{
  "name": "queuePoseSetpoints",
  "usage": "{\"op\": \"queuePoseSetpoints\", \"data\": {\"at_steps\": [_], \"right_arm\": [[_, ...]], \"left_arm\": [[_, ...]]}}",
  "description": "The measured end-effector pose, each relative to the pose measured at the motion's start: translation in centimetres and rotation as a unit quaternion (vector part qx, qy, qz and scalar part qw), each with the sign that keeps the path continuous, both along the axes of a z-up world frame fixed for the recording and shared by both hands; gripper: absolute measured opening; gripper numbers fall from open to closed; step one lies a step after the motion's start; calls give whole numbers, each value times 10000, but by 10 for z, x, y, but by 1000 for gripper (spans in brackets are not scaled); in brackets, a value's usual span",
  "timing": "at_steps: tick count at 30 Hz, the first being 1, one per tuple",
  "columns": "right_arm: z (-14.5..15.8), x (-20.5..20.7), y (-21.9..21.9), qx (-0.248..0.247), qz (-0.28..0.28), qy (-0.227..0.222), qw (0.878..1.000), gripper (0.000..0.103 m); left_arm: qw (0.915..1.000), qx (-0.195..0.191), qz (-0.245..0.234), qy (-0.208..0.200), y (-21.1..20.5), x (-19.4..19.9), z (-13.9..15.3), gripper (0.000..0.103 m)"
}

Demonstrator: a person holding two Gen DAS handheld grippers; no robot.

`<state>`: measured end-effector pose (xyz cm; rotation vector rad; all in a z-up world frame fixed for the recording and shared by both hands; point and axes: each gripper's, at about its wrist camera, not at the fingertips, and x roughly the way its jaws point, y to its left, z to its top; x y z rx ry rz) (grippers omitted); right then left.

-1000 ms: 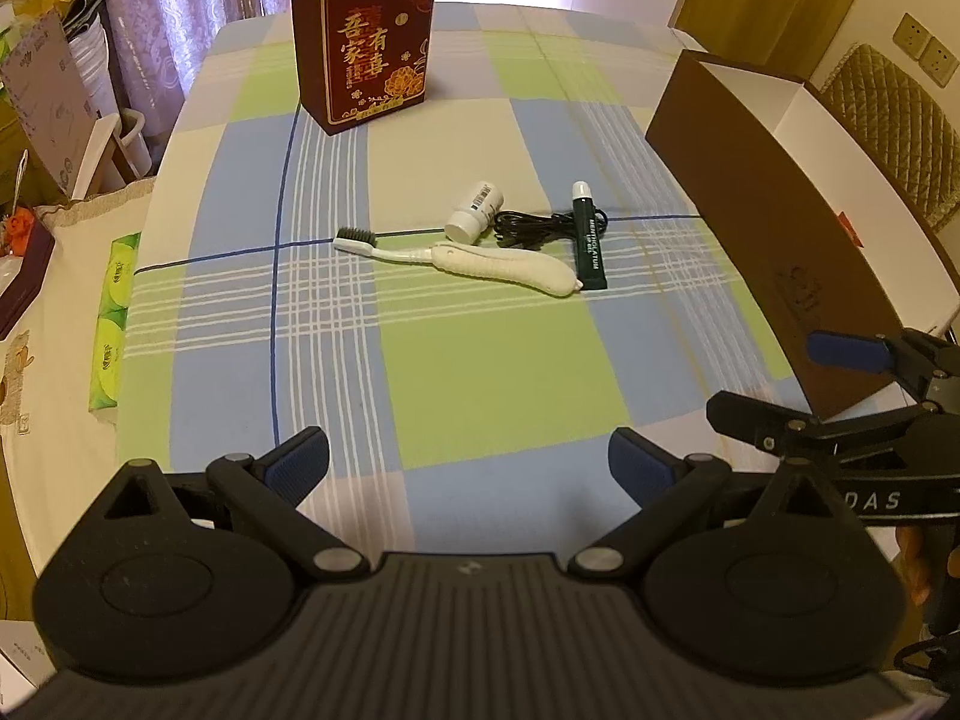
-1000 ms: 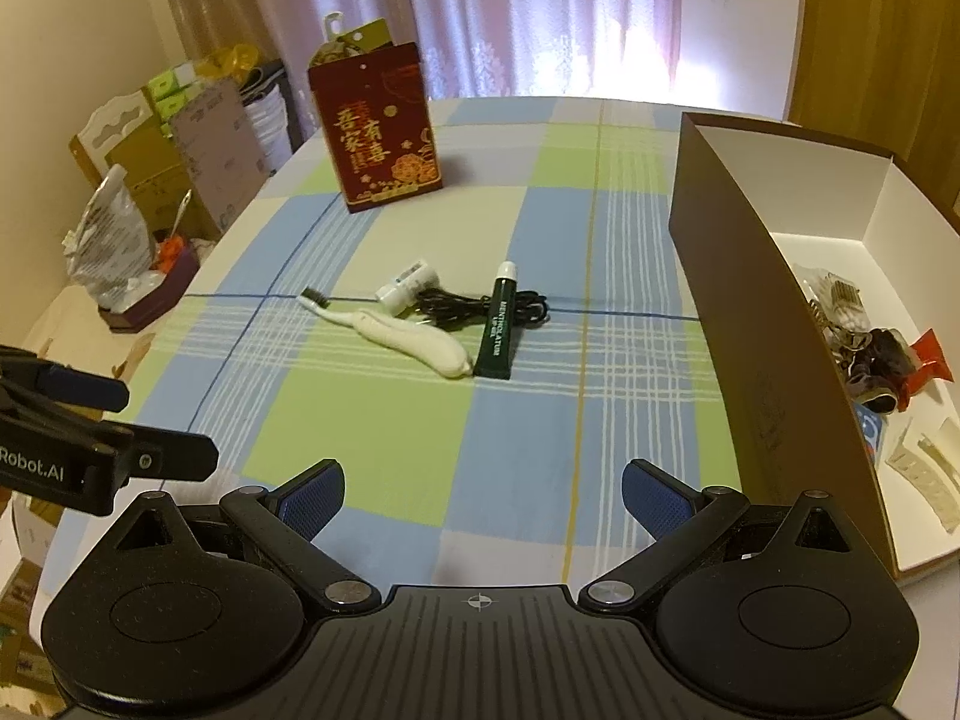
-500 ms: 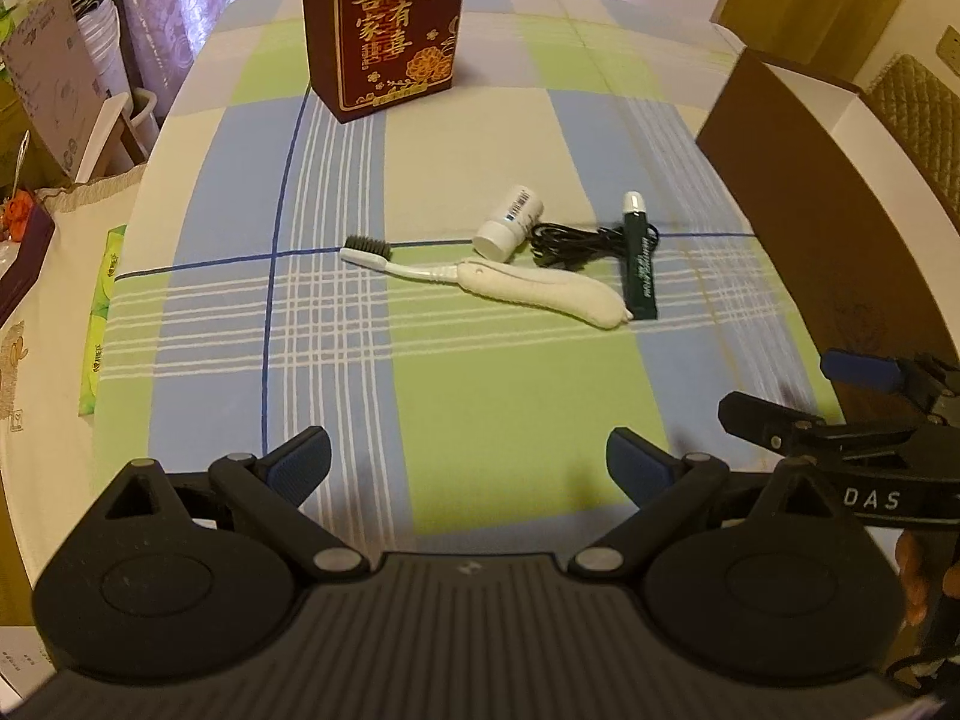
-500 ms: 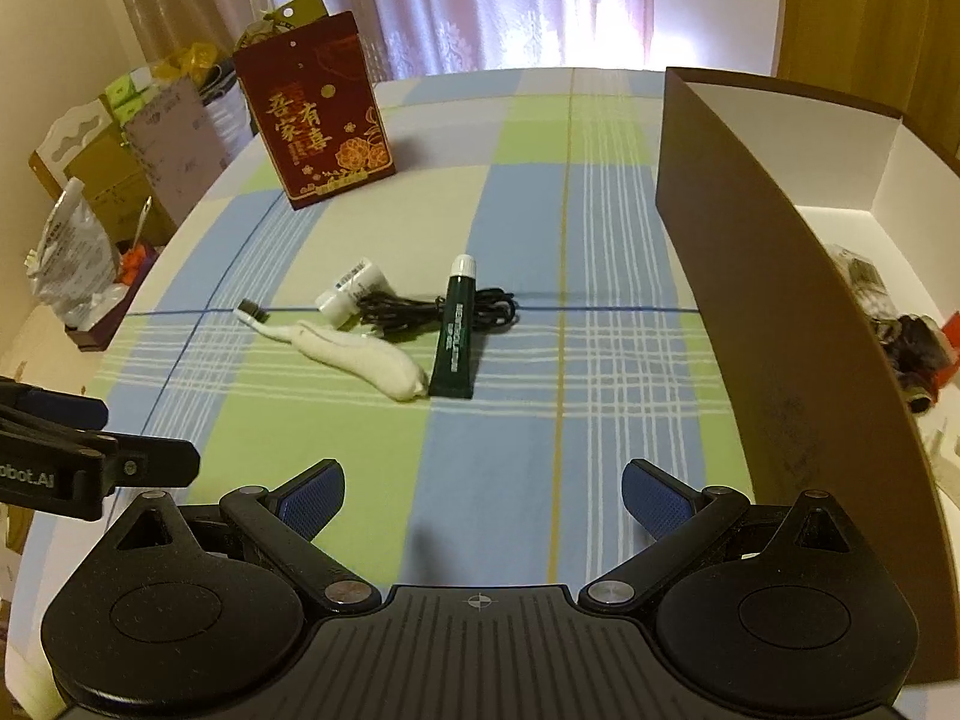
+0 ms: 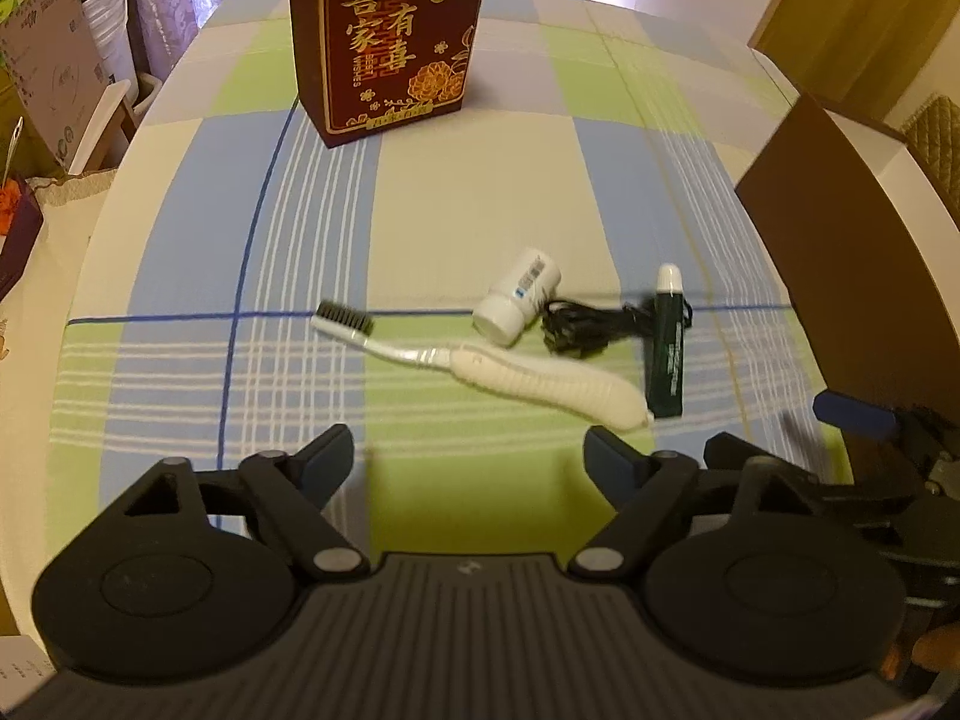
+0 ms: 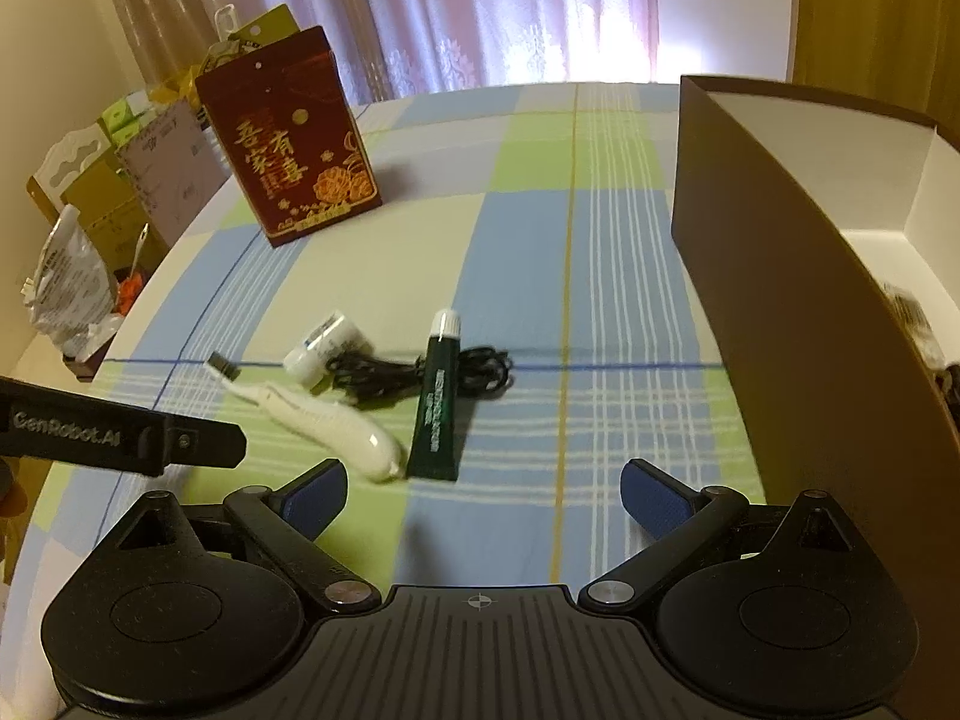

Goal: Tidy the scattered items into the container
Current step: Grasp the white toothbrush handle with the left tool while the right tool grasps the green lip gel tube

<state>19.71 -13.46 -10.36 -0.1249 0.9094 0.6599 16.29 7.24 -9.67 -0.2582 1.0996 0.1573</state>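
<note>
Both grippers hover low over the checked tablecloth point(image 5: 480, 210), side by side. The left gripper point(image 5: 468, 459) and right gripper point(image 6: 483, 489) have fingers wide, holding nothing. The brown box point(image 6: 780, 300) stands right. The left gripper's side reads "GenRobot.AI". The toothbrush point(image 5: 528, 381), green tube point(image 6: 437, 408), black cable point(image 6: 384, 375) and white bottle point(image 5: 519, 300) lie just ahead.

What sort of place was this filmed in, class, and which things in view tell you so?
Probably a lived-in home room: a table under a checked cloth, curtains over a bright window, a red gift bag, and a toothbrush lying loose.
</note>
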Motion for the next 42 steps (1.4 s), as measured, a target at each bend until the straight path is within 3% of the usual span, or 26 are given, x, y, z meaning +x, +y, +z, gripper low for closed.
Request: {"op": "queuePoseSetpoints", "data": {"at_steps": [4,5,7,10,16,18,23,25,29,33,38,42], "right_arm": [[-1,7,4,22,29,-99,9999,103],[-2,9,5,55,47,-87,9999,87],[-5,16,6,89,57,20,9999,70],[-7,22,7,122,34,3,9999,70],[-11,28,9,173,59,40,9998,70],[-12,28,10,182,72,50,9998,70],[-14,28,11,184,120,92,9997,70],[-15,27,11,177,138,100,9997,70],[-17,26,11,160,132,107,9997,70],[-17,27,8,150,99,108,9998,70],[-19,28,3,124,6,118,9999,70],[-20,27,3,110,21,136,9998,70]], "left_arm": [[9999,-84,119,-65,1,11,-4,76],[9998,-108,161,-84,1,14,-6,73],[9995,-148,247,-90,2,19,-8,69],[9993,-125,349,-92,3,25,-12,67],[9982,-216,544,-106,8,35,-21,53],[9985,-192,512,-78,8,37,-25,43],[9992,-280,291,-74,10,32,-27,33],[9993,-262,257,60,12,31,-27,24],[9955,-688,625,159,23,32,-29,24],[9926,-859,855,43,23,36,-22,37],[9934,-629,940,194,19,47,-30,46],[9959,-508,735,111,17,45,-28,43]]}}
